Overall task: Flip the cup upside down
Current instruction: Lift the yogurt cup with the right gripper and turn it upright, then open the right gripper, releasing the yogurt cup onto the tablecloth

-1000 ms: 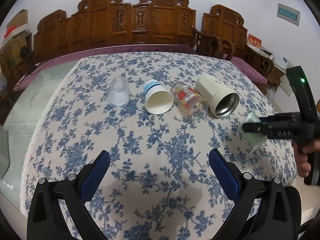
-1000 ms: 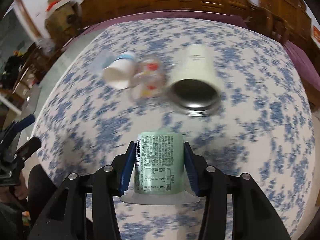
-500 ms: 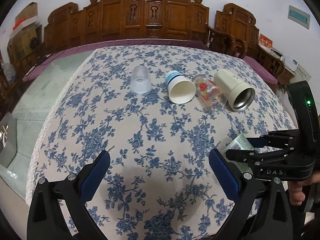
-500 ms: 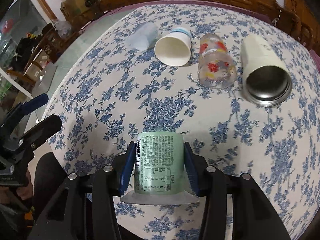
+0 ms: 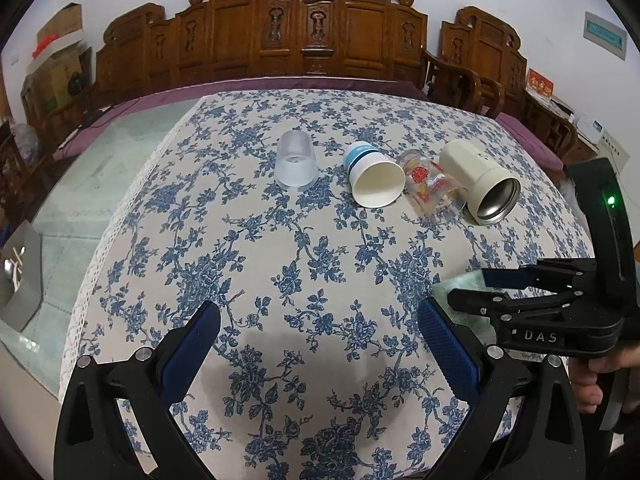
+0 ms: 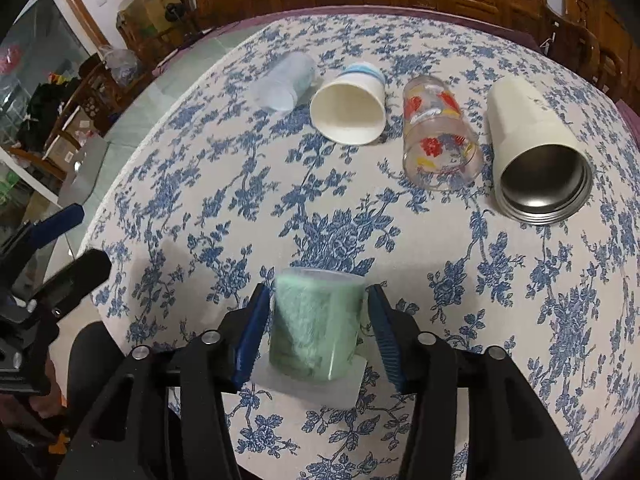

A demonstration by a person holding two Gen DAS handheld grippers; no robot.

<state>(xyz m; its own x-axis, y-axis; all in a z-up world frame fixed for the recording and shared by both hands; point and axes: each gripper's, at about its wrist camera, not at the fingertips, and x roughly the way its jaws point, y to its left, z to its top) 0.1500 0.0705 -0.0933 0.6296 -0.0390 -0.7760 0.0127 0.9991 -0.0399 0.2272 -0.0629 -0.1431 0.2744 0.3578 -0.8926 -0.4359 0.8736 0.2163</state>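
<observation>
A green cup with a square white rim stands mouth-down on the flowered tablecloth, between the fingers of my right gripper. The jaws have spread and a gap shows at the right side of the cup; the cup looks blurred. In the left wrist view the right gripper is at the right edge, with a bit of the green cup behind it. My left gripper is open and empty over the near part of the table.
Farther back in a row: a clear plastic cup upside down, a white paper cup on its side, a printed glass on its side, a cream steel tumbler on its side. Carved wooden chairs stand behind.
The right gripper's jaws have opened away from the green cup, which now rests mouth-down on the cloth. The left gripper has stayed open and drifted a little.
</observation>
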